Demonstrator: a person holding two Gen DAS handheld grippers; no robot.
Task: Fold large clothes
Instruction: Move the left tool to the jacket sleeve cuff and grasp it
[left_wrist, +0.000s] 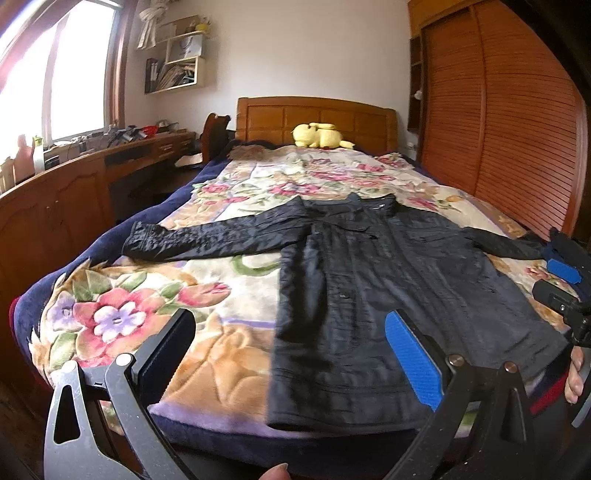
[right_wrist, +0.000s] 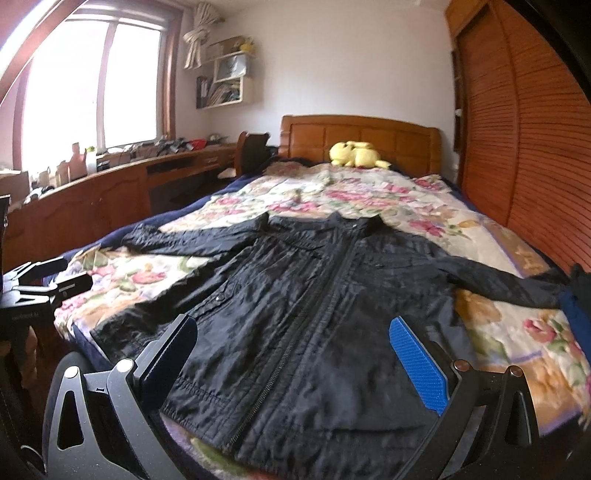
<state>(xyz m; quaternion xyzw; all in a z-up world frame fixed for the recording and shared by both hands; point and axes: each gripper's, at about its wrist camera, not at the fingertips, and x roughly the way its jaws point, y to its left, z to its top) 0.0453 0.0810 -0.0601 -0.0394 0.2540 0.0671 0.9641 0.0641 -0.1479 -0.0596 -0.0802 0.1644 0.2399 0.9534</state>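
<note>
On the floral bed cover (right_wrist: 498, 332) the black jacket (right_wrist: 314, 314) lies flat at frame centre. Left gripper (left_wrist: 291, 354) and right gripper (right_wrist: 295, 362) are both wide, empty; take first one sleeve (left_wrist: 192, 240) at the cuff, fold inward.

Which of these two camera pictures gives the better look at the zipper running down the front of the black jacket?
The right wrist view. There the zipper runs in plain sight from collar to hem down the middle of the jacket. In the left wrist view the jacket is seen from its side, blurred, and its front closure is hard to make out.
</note>
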